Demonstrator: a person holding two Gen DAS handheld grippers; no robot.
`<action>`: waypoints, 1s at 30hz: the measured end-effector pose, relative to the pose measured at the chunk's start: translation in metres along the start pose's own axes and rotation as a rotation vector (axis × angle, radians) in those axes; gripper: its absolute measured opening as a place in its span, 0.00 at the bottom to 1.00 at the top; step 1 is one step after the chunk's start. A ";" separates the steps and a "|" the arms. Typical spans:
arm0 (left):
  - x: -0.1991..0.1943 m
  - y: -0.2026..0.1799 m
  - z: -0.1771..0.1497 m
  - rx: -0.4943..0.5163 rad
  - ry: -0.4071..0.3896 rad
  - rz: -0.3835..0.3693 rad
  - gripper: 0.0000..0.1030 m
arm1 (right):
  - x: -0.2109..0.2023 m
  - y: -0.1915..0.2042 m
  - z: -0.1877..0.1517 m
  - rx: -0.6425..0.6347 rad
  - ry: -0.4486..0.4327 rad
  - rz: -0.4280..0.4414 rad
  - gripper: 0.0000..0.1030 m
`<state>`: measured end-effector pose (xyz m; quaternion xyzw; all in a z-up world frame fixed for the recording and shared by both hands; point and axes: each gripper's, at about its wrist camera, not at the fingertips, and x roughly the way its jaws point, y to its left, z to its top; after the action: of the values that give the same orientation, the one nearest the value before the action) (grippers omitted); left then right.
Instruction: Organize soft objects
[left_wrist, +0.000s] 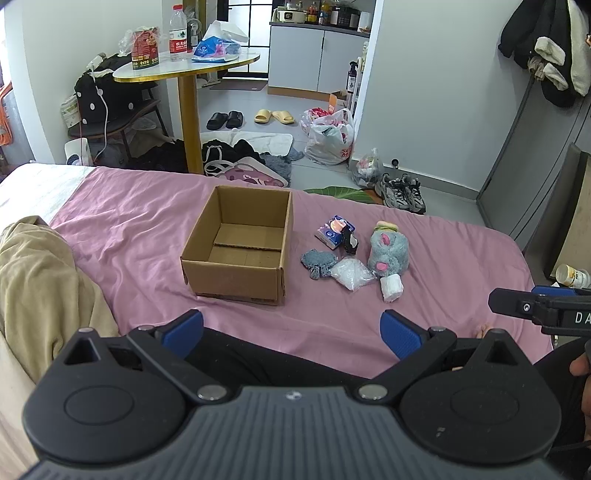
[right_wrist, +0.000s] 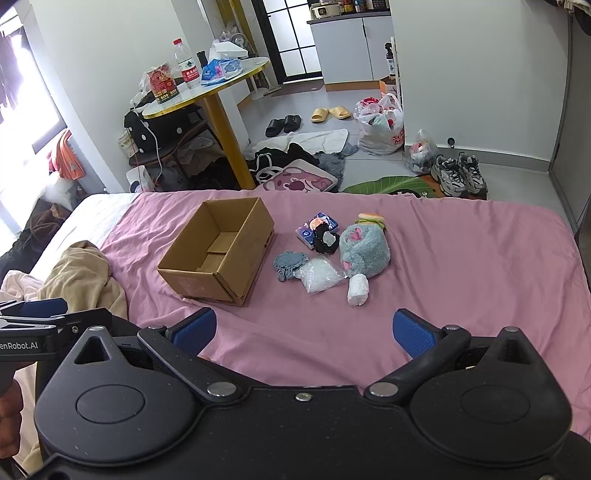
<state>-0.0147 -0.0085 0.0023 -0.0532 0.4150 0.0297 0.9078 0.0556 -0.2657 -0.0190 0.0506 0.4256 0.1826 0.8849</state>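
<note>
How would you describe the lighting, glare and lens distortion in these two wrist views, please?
Left wrist view: even daylight, sharp focus, fisheye bowing the walls and the bed edge; soft shadow inside the cardboard box. Right wrist view: the window at far left is blown out, with glare washing that side; the plush toy stays sharp, edges curve likewise.

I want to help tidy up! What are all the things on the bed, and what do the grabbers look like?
cardboard box: one, brown, empty, mid-bed
plush toy: one, grey-blue with pink, right of box
tissue pack: one, blue, behind the pile
scrunchie: one, black, on the tissue pack
knitted cloth: one, grey-blue, nearest the box
plastic bag: one, clear, holding white stuff
white roll: one, in front of plush
blanket: one, tan, left side
bedsheet: one, pink
left gripper: blue pads, open
right gripper: blue pads, open
</note>
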 end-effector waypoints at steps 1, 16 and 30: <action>0.000 0.001 -0.001 0.000 0.001 0.000 0.98 | 0.000 0.000 0.000 0.001 0.001 0.000 1.00; 0.002 0.001 -0.002 0.005 0.000 0.002 0.98 | 0.000 0.001 0.000 0.000 0.001 0.001 1.00; 0.013 -0.004 -0.001 0.013 0.012 0.005 0.98 | 0.001 0.003 0.001 0.002 -0.002 0.009 1.00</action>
<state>-0.0064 -0.0124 -0.0082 -0.0463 0.4207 0.0290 0.9055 0.0564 -0.2629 -0.0185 0.0537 0.4246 0.1863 0.8844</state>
